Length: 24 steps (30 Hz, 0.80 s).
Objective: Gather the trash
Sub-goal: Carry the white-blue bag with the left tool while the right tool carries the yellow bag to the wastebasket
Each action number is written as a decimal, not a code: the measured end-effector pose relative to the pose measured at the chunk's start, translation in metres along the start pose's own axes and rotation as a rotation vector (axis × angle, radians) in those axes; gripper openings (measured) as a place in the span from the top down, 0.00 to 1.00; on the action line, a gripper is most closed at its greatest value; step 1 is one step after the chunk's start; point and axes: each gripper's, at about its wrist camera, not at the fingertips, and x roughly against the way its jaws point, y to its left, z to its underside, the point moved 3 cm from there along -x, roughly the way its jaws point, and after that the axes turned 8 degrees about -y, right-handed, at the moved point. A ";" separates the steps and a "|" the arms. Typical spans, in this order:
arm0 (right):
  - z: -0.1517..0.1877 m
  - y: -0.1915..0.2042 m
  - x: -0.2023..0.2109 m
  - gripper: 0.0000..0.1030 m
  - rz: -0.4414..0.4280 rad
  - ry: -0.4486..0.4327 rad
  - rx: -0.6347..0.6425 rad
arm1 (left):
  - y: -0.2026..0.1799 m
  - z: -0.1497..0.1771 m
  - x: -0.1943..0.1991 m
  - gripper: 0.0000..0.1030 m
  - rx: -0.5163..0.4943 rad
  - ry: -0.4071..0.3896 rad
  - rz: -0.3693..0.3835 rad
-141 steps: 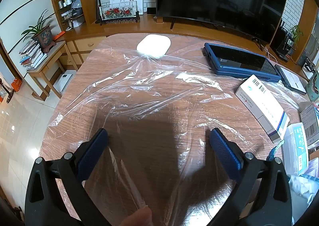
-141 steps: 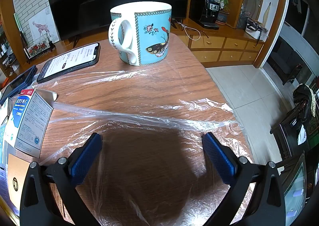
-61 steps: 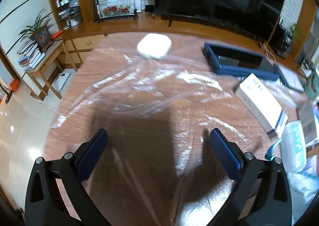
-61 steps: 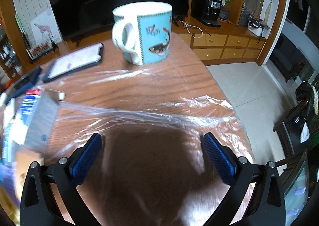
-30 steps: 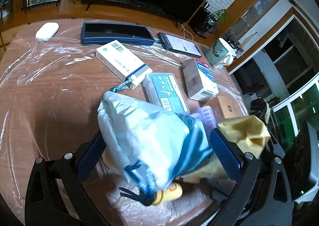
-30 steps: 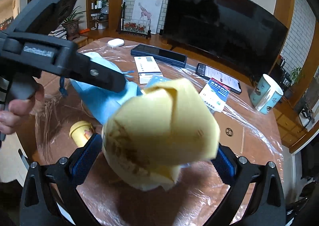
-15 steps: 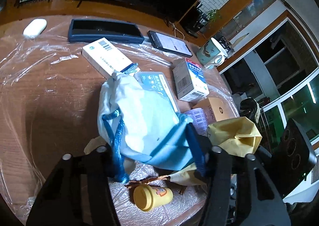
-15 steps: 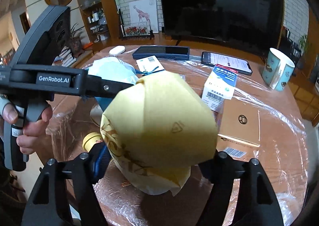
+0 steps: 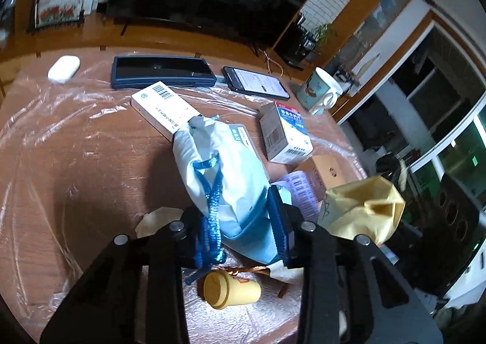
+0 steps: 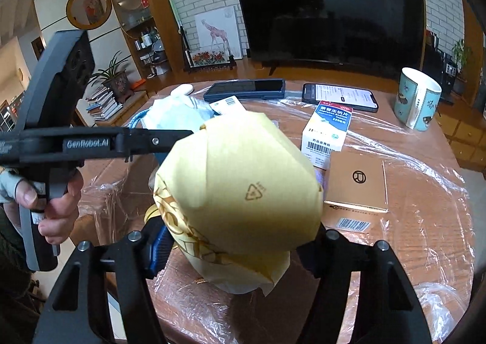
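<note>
My left gripper (image 9: 240, 222) is closing on a pale blue drawstring bag (image 9: 224, 168); its pads press the bag's lower end, and the blue cord hangs beside the left jaw. My right gripper (image 10: 234, 240) is closing on a crumpled yellow paper wrapper (image 10: 240, 186), squeezed between its jaws and held above the table. In the left wrist view the wrapper (image 9: 364, 207) shows at the right. A small yellow cup (image 9: 231, 289) lies on its side below the bag, beside scraps of paper. A hand (image 10: 51, 201) holds the left gripper's handle.
The round wooden table (image 9: 76, 168) is covered in plastic film. On it lie white medicine boxes (image 9: 161, 107) (image 10: 328, 131), a brown box (image 10: 358, 183), a phone (image 10: 340, 96), a dark tablet (image 9: 161, 70), a white case (image 9: 63, 69) and a patterned mug (image 10: 417, 98).
Both pairs of jaws have narrowed, the left onto the bag and the right onto the yellow wrapper. The right gripper has rolled a little, bringing the mug and boxes further into view.
</note>
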 end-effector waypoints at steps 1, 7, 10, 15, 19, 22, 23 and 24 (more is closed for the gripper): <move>0.000 0.001 0.000 0.37 -0.001 0.000 0.006 | 0.000 -0.001 0.001 0.66 -0.006 -0.006 -0.002; -0.002 -0.001 0.003 0.39 -0.007 -0.014 -0.018 | -0.004 0.001 0.002 0.73 -0.021 -0.006 -0.003; -0.003 -0.004 0.008 0.39 -0.012 -0.028 -0.040 | -0.007 0.001 0.007 0.78 -0.028 -0.020 -0.005; -0.010 -0.009 0.019 0.39 0.002 -0.063 -0.058 | -0.015 -0.004 0.019 0.84 -0.047 -0.063 -0.008; -0.015 -0.010 0.026 0.39 0.001 -0.088 -0.060 | -0.025 -0.005 0.027 0.86 -0.091 -0.092 -0.014; -0.017 -0.012 0.031 0.39 0.005 -0.099 -0.067 | -0.030 -0.004 0.033 0.86 -0.104 -0.105 -0.015; -0.018 -0.013 0.034 0.39 0.007 -0.106 -0.067 | -0.030 -0.004 0.035 0.86 -0.103 -0.109 -0.016; -0.019 -0.012 0.037 0.39 0.007 -0.112 -0.067 | -0.031 -0.003 0.037 0.86 -0.102 -0.113 -0.019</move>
